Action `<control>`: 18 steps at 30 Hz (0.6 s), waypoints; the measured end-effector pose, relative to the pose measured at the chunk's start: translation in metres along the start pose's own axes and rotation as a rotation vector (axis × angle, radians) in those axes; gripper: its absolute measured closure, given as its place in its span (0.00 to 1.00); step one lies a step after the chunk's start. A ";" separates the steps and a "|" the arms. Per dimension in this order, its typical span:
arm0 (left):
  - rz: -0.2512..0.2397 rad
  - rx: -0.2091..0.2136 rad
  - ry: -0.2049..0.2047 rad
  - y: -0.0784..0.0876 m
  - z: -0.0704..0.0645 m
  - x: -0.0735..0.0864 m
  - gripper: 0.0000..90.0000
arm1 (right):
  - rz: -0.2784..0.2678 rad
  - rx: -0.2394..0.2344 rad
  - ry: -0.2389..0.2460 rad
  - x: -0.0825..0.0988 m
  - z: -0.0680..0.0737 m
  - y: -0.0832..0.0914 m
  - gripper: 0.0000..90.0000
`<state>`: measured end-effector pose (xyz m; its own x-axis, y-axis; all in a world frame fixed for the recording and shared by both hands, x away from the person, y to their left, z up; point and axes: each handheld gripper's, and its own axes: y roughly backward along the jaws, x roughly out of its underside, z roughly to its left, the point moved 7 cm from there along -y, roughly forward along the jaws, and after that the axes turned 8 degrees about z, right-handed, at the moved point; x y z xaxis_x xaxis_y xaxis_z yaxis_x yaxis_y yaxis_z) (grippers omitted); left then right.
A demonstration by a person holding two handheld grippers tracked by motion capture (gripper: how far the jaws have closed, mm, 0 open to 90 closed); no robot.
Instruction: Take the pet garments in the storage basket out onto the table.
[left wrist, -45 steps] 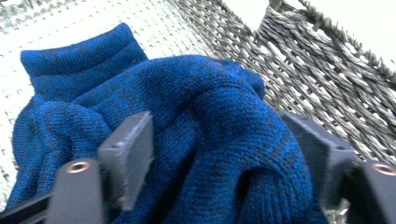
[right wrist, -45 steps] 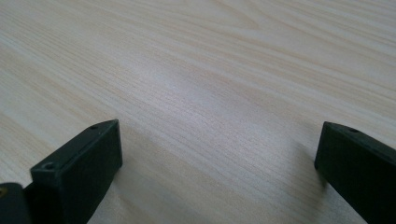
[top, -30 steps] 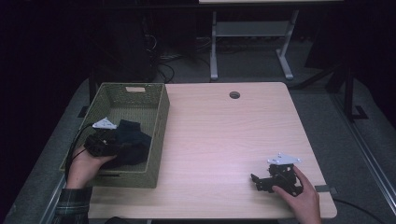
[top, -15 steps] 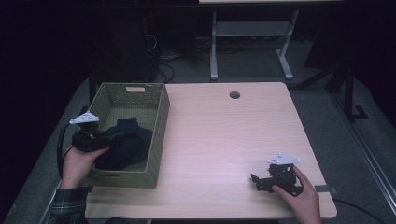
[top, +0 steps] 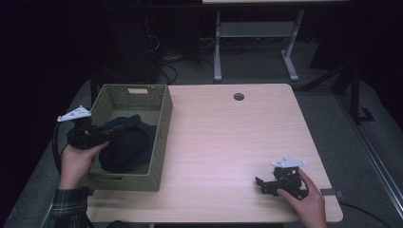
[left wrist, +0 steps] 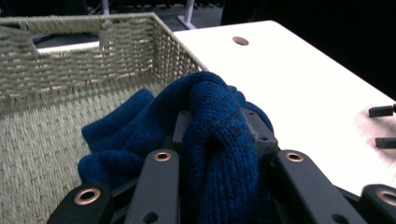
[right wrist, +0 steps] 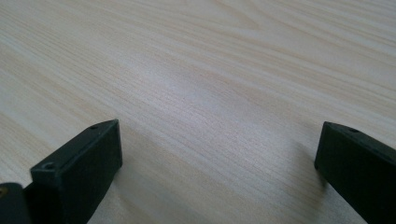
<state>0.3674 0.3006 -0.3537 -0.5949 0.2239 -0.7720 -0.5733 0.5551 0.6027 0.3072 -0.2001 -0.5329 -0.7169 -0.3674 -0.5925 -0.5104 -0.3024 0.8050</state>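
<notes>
Fingers of left gripper clamped on a dark blue knitted garment, bunched inside the woven basket at the surface's left edge. Right gripper resting low on bare wood near the front right corner, fingers spread wide apart. No readable writing anywhere

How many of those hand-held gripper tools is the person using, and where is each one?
2. The left gripper is at the woven basket, clamped on a dark blue knitted garment. The right gripper rests open on the table near its front right corner.
</notes>
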 end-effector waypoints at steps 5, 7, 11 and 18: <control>-0.032 0.000 -0.014 0.006 -0.002 -0.012 0.78 | 0.000 0.000 0.000 0.000 0.000 0.000 0.00; -0.038 0.000 -0.013 0.007 -0.003 -0.015 0.78 | 0.000 0.000 0.000 0.000 0.000 0.000 0.00; -0.068 -0.002 -0.024 0.013 -0.005 -0.025 0.78 | 0.000 0.000 0.000 0.000 0.000 0.000 0.00; -0.111 0.004 -0.034 0.023 -0.008 -0.037 0.79 | 0.000 0.000 -0.001 0.000 0.000 0.000 0.00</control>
<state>0.3716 0.2984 -0.3095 -0.5086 0.1874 -0.8404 -0.6321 0.5815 0.5122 0.3072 -0.2000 -0.5329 -0.7169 -0.3668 -0.5929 -0.5105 -0.3029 0.8048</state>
